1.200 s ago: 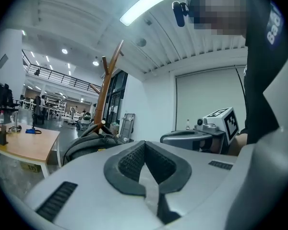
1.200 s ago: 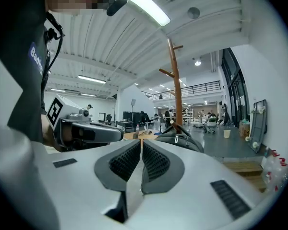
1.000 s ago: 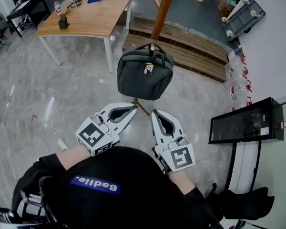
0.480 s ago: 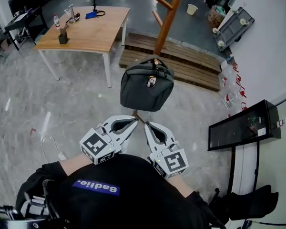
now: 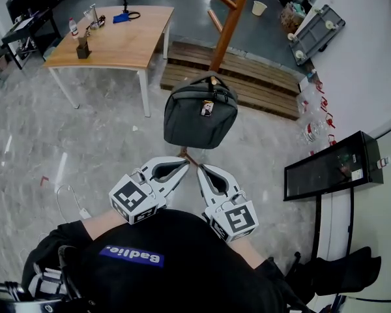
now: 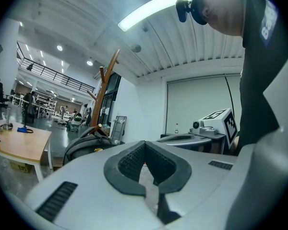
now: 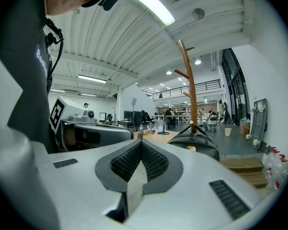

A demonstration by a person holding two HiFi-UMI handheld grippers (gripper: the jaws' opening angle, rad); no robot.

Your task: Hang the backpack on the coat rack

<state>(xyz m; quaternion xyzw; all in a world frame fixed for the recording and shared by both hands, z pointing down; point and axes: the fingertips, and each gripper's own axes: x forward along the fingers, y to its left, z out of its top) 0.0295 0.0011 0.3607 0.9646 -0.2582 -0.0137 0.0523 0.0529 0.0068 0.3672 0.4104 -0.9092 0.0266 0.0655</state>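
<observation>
A dark grey backpack (image 5: 201, 113) hangs by its top handle from a peg of the wooden coat rack (image 5: 229, 19). Both grippers are held close to my body, below the bag and apart from it. My left gripper (image 5: 183, 164) and right gripper (image 5: 200, 169) are shut with nothing between the jaws, their tips almost side by side. In the left gripper view the backpack (image 6: 84, 145) and rack (image 6: 103, 96) lie ahead to the left of the shut left gripper (image 6: 144, 146). In the right gripper view the backpack (image 7: 200, 143) hangs on the rack (image 7: 188, 85), right of the right gripper (image 7: 140, 145).
A wooden table (image 5: 117, 41) with bottles and small items stands at the far left. Behind the rack lies a low wooden platform (image 5: 254, 83). A black cabinet (image 5: 332, 165) stands at the right wall, and a white cable (image 5: 72, 191) lies on the floor at left.
Both grippers have drawn back slightly toward my body, and the right one has closed in on the left. The backpack stays hanging on the rack.
</observation>
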